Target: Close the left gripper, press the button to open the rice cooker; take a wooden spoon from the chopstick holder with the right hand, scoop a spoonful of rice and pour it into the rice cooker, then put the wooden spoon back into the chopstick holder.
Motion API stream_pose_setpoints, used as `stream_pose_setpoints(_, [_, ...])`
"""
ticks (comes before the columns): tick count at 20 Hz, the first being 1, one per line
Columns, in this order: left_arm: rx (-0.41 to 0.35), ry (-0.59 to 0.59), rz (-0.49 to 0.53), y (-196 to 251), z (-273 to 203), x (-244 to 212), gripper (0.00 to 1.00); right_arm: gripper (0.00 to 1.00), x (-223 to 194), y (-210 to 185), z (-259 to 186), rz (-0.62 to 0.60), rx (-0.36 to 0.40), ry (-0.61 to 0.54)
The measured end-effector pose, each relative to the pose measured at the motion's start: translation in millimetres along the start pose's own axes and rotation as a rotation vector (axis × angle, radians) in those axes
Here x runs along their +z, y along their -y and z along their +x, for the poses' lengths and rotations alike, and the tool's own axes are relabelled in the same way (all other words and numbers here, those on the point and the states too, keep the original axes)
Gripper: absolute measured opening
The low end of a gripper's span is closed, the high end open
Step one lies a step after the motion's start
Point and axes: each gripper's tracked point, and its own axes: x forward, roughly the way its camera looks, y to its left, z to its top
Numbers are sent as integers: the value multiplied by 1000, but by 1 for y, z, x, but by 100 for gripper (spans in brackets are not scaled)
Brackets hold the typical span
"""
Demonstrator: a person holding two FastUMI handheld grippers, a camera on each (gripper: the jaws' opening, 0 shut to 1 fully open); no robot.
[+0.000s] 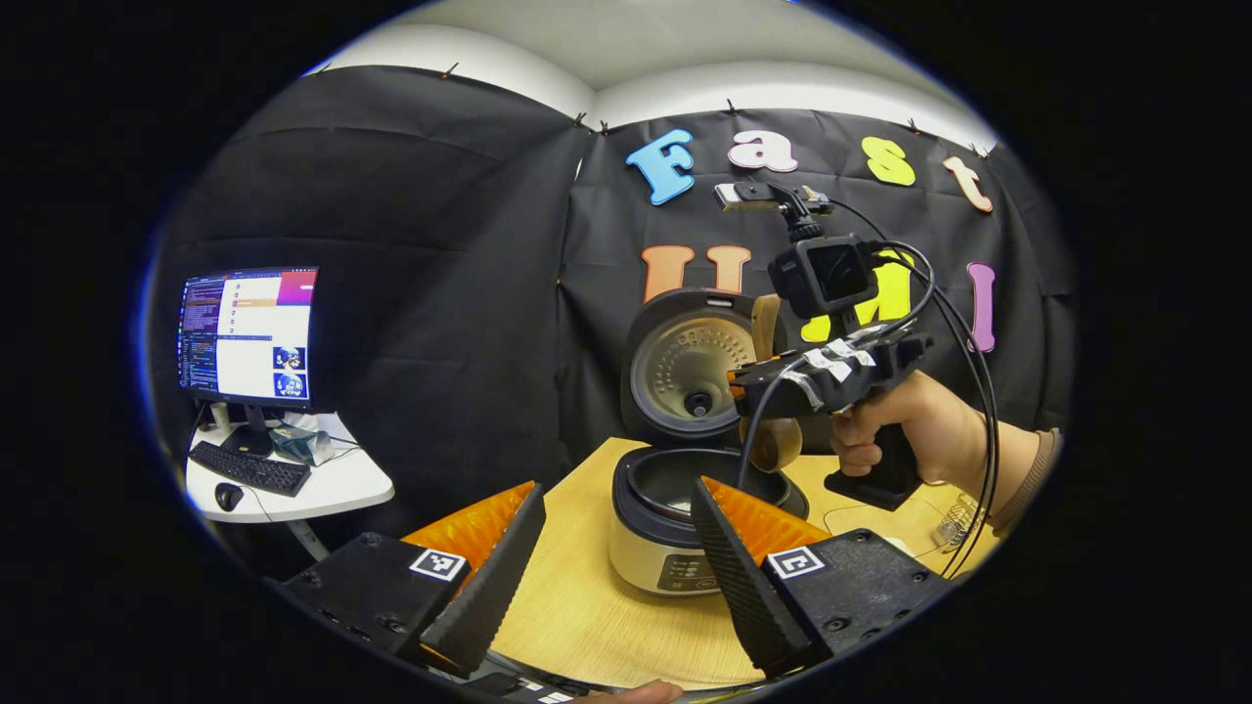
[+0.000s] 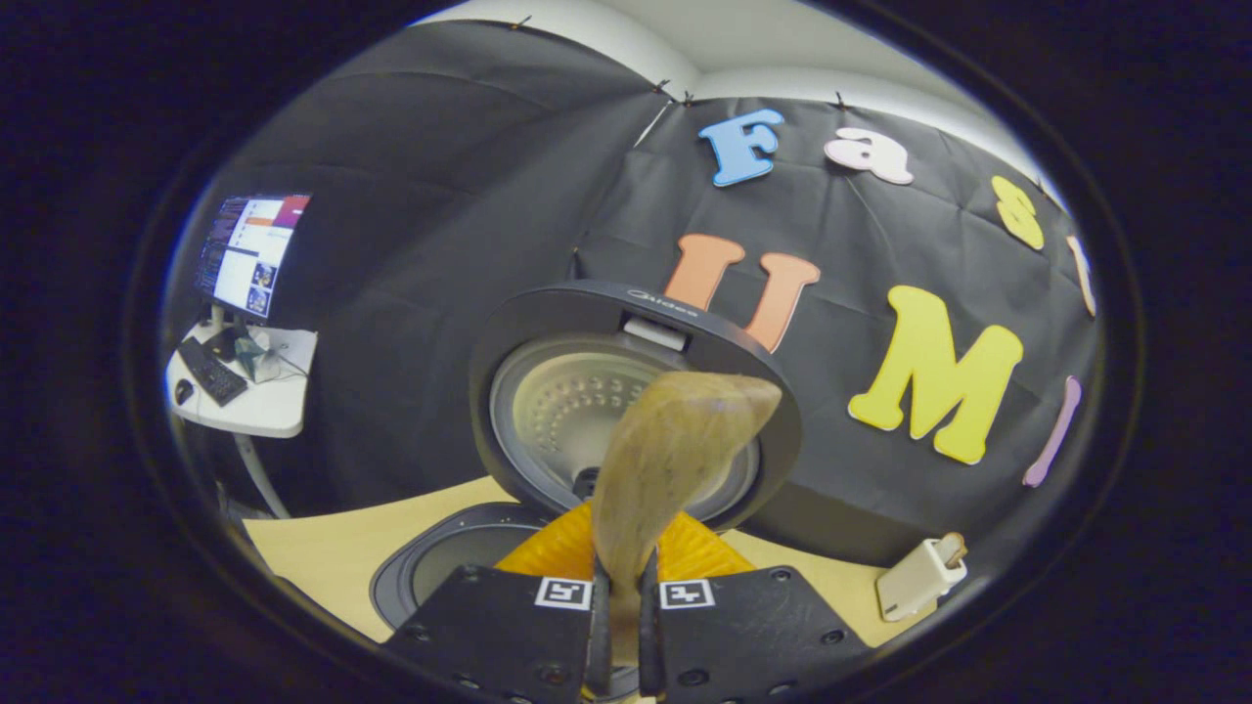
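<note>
The rice cooker stands on the wooden table with its lid up and the dark inner pot showing. My left gripper is open just in front of it, with nothing between its fingers. Behind the pot, a hand holds my right gripper, which is shut on the wooden spoon. In the right gripper view, my right gripper pinches the spoon's handle. The spoon's bowl rises before the lid, above the pot. Whether the spoon holds rice is hidden.
A white side table with a monitor, keyboard and mouse stands to the left. A white box-like object with a wooden tip lies on the table to the right. A cable loops over the hand.
</note>
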Motion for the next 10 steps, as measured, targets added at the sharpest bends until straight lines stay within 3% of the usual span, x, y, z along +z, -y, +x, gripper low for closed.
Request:
stream_pose_setpoints(3, [-5,-7,-1,4,4,-2,100,11,-3,9,-4,40,4,-9])
stream_pose_setpoints(4, [0,-14,3,6,4,-3,96,11,-5,15,-6,51,6,-12])
stream_pose_setpoints(10, [-20,3,9,23,6,1,96,11,-21,74,-22,112,-45,-30])
